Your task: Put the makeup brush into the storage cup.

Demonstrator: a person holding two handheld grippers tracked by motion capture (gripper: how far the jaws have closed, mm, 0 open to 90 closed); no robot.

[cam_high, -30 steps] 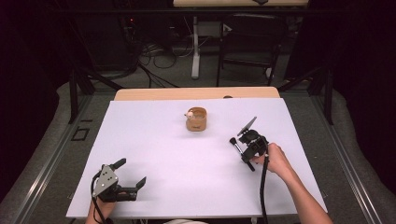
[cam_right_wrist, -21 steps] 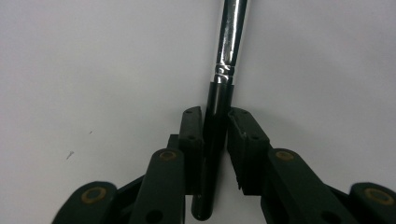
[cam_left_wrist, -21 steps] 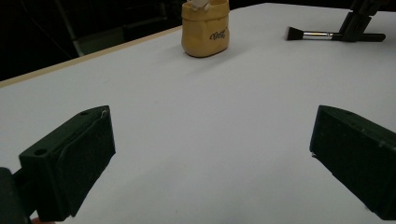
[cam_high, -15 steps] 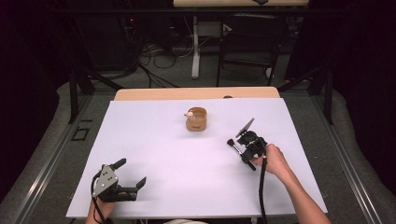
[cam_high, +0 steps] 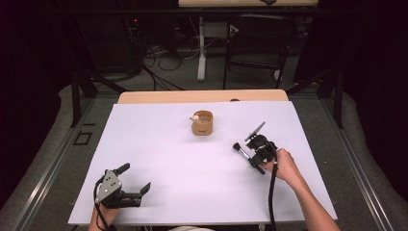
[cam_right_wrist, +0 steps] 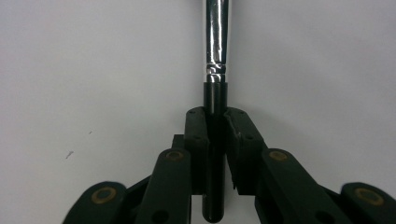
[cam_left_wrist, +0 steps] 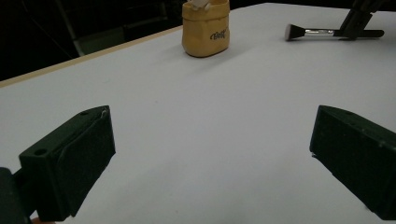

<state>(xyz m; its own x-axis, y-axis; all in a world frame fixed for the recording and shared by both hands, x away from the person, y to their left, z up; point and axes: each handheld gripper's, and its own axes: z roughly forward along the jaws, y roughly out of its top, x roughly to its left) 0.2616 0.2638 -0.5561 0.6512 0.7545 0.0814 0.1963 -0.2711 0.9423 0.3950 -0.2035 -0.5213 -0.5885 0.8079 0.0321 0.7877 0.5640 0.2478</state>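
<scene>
A makeup brush (cam_high: pixel 242 151) with a black handle, silver ferrule (cam_right_wrist: pixel 216 39) and dark bristles (cam_left_wrist: pixel 293 31) is held just over the white table, right of centre. My right gripper (cam_high: pixel 253 157) is shut on the brush's black handle (cam_right_wrist: pixel 214 122), its jaws pressed on both sides. A tan cup (cam_high: pixel 202 122) with a small pale item in it stands at the table's middle back, also seen in the left gripper view (cam_left_wrist: pixel 206 28). My left gripper (cam_high: pixel 136 179) rests at the near left with its jaws wide apart and nothing between them (cam_left_wrist: pixel 212 154).
The white sheet (cam_high: pixel 173 159) covers a wooden table whose far edge (cam_high: pixel 202 96) shows bare. Beyond it stand a chair (cam_high: pixel 257 48), a desk leg and floor cables. A cable (cam_high: pixel 271 202) trails from my right gripper along the forearm.
My right gripper, holding the brush, has shifted slightly left and toward the near side. The left gripper has stayed put.
</scene>
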